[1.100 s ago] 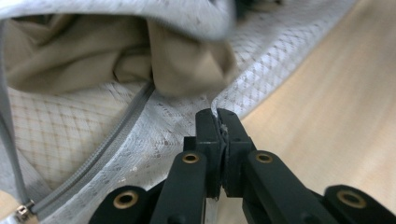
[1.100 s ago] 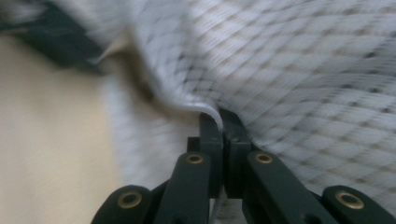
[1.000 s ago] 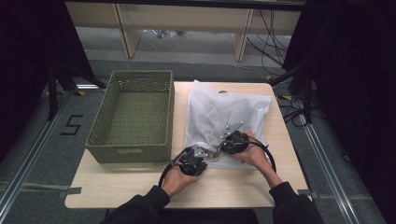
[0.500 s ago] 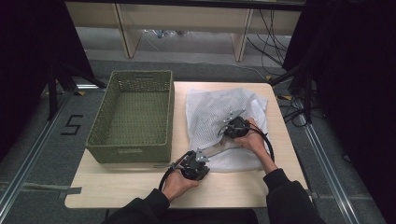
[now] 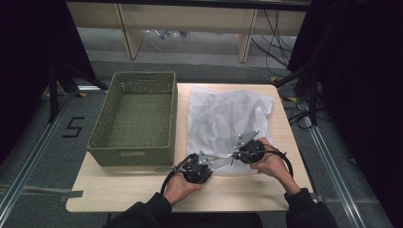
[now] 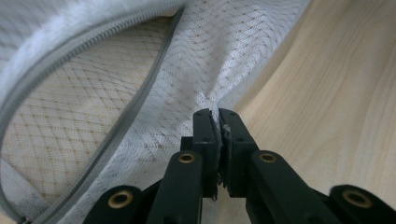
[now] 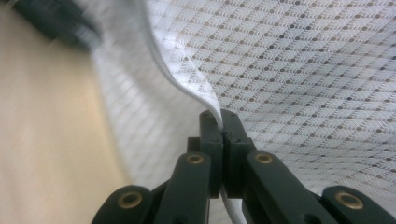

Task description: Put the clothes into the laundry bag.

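A white mesh laundry bag (image 5: 228, 123) lies spread flat on the right half of the light wooden worktop (image 5: 119, 190), with its near edge toward the person. Just to its left stands a green woven basket (image 5: 135, 118), its right wall close beside the bag's left edge. The left tongs (image 5: 205, 164) sit at the bag's near left corner, held in the left hand (image 5: 180, 186), and in the left gripper view (image 6: 218, 122) the two black jaws are closed together on a pinch of the mesh, right at the bag's edge where the cloth meets the bare wood. A grey zipper (image 6: 84, 140) curves across the mesh to the left of that pinch, and the wood shows through the weave. The right tongs (image 5: 236, 153) lie a little farther along the near edge, over the bag, held in the right hand (image 5: 271, 164). In the right gripper view (image 7: 219, 122) their jaws are pressed closed on the bag's white seam, which rises from between the tips and runs up and to the left, with the mesh raised behind it. The two tongs are near each other and do not touch. A black cable (image 5: 166, 183) loops from the left tongs over the worktop.
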The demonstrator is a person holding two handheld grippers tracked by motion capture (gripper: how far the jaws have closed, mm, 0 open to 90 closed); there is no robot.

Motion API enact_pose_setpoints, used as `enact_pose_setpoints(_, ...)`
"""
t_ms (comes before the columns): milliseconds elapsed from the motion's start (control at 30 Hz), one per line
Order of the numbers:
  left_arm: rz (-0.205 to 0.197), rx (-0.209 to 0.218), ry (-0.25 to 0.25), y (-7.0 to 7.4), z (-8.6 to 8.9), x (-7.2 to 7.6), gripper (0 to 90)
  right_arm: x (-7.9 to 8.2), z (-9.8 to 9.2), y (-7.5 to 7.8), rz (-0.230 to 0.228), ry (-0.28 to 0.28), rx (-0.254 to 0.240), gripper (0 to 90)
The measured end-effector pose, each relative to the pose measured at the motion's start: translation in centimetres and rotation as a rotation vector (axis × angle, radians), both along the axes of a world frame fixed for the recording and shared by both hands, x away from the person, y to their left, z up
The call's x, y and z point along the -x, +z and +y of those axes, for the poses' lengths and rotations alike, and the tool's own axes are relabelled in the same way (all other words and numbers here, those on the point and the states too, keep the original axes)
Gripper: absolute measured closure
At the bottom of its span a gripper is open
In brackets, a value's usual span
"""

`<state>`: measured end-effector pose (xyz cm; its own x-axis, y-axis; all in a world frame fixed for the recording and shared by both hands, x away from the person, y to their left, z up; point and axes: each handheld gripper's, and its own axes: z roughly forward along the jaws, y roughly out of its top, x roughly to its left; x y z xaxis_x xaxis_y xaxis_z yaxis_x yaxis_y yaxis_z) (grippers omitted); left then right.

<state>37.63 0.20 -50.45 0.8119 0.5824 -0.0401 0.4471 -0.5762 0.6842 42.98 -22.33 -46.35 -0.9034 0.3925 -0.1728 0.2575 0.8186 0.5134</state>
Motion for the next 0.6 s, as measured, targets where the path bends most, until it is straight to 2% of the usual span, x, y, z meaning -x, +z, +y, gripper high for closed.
enact_pose_setpoints(67, 0.011, 0.005, 0.01, 0.0, -0.1, 0.1, 84.8, 0.5, -0.2, -0.2, 0.0, -0.013, 0.011, 90.0)
enact_pose_setpoints(100, 0.01, 0.004, 0.01, 0.0, -0.1, 0.1, 84.7, 0.4, -0.4, -0.1, -0.017, -0.006, 0.023, 90.0)
enact_pose_setpoints(133, 0.002, 0.0, 0.001, 0.1, -0.1, 0.1, 84.6, 0.4, -0.5, -0.1, -0.01, -0.033, 0.012, 90.0)
enact_pose_setpoints(167, -0.001, 0.003, 0.008, 0.1, -0.1, 0.2, 84.5, 0.3, -0.7, -0.1, -0.009, -0.037, 0.014, 90.0)
enact_pose_setpoints(200, 0.007, 0.01, 0.0, 0.2, -0.1, 0.3, 84.4, 0.1, -0.7, -0.2, -0.016, -0.019, 0.014, 90.0)
enact_pose_setpoints(233, 0.007, 0.009, -0.003, 0.2, -0.1, 0.3, 84.4, 0.2, -0.7, -0.3, -0.003, -0.037, 0.013, 90.0)
enact_pose_setpoints(333, 0.002, 0.013, -0.022, 0.2, -0.3, 0.7, 82.9, 0.2, -0.6, -0.6, -0.007, -0.031, 0.019, 88.0)
enact_pose_setpoints(367, 0.015, 0.027, -0.025, 0.2, -0.4, 1.0, 82.1, 0.2, -0.7, -0.6, -0.006, -0.034, 0.02, 87.5)
enact_pose_setpoints(400, 0.007, 0.023, -0.047, 0.2, -0.4, 1.1, 80.0, 0.1, -0.7, -0.6, -0.007, -0.034, 0.012, 86.7)
enact_pose_setpoints(433, 0.017, 0.033, -0.043, 0.2, -0.6, 1.4, 76.6, 0.2, -0.8, -0.6, -0.013, -0.035, 0.01, 84.9)
enact_pose_setpoints(467, 0.012, 0.038, -0.05, 0.4, -0.6, 1.5, 74.4, 0.3, -0.9, -0.4, 0.001, -0.045, -0.001, 82.0)
enact_pose_setpoints(567, -0.007, 0.067, -0.05, 1.4, -0.5, 1.9, 61.9, 0.5, -1.5, 0.1, 0.0, -0.082, -0.041, 71.5)
enact_pose_setpoints(600, -0.011, 0.072, -0.057, 1.9, -0.3, 2.0, 59.2, 0.6, -1.7, 0.4, -0.006, -0.071, -0.049, 67.5)
